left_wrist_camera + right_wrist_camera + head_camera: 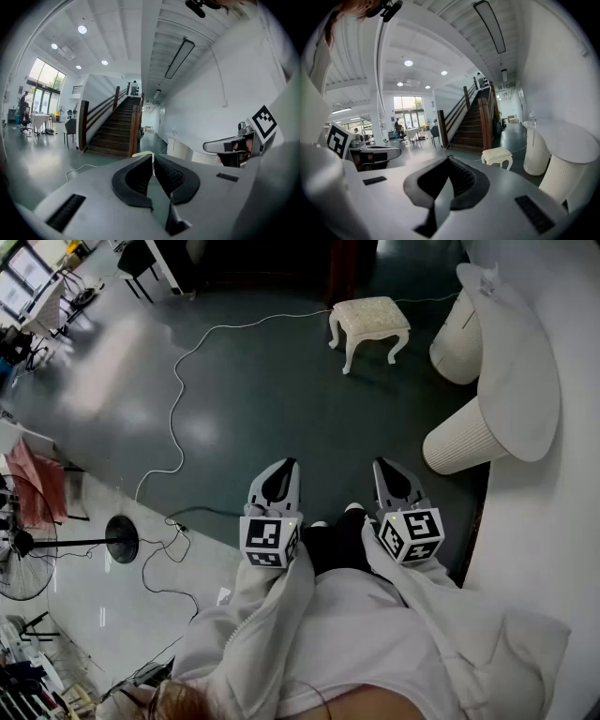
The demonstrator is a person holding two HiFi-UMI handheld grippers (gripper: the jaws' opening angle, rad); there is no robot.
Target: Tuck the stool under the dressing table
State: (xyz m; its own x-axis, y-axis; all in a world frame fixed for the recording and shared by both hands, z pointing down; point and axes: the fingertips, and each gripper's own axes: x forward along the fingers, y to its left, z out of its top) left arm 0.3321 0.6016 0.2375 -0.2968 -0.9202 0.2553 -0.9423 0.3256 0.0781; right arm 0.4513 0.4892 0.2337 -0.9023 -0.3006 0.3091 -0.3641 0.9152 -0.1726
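Observation:
A small cream stool (369,326) with curved legs stands on the dark floor ahead, left of the white dressing table (520,381) with its two ribbed round pedestals (458,440). The right gripper view shows the stool (497,156) beside the table top (562,136). My left gripper (284,468) and right gripper (382,469) are held close to my body, side by side, well short of the stool. Both are shut with nothing between the jaws. In the left gripper view the stool is mostly hidden behind the shut left gripper (152,157).
A white cable (178,381) snakes over the floor left of the stool. A floor fan (28,540) and black cords lie at the left. A wooden staircase (476,119) rises beyond the stool. A white wall (572,474) runs along the right behind the table.

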